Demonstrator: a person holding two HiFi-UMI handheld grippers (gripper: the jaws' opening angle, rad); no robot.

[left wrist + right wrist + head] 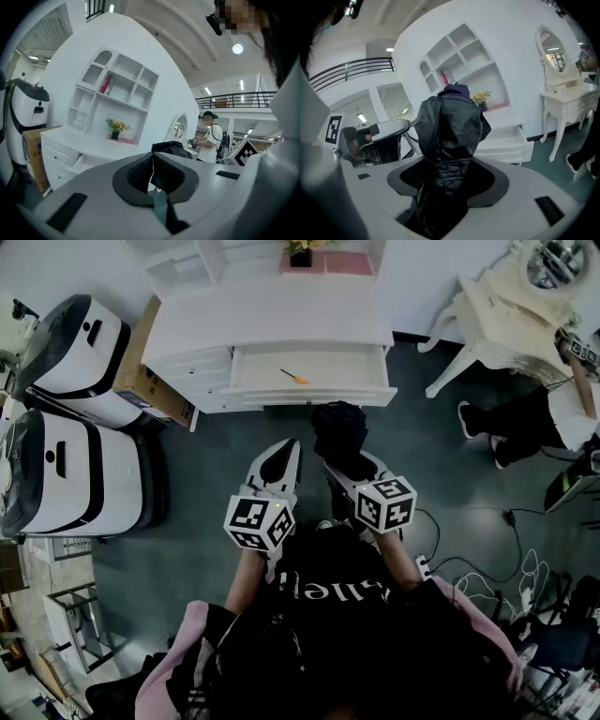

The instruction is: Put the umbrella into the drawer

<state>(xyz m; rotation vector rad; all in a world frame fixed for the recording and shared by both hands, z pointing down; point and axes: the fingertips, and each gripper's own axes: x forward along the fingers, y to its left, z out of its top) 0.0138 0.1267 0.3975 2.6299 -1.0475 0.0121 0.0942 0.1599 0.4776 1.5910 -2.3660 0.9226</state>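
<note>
My right tongs [449, 180] grip the folded black umbrella [449, 126], held in the air just short of the open drawer [309, 396]; my left tongs [152, 172] are pressed together, empty.

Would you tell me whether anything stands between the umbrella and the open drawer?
Nothing visible does. The black folded fabric umbrella in the right hand-held gripper faces the open white drawer; only a thin orange-tipped stick lies inside it.

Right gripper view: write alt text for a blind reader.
The right gripper clamps a folded black fabric umbrella that stands up between its grey jaws. Behind it, a white shelved cabinet has one white drawer pulled open; a white dressing table stands at right.
</note>
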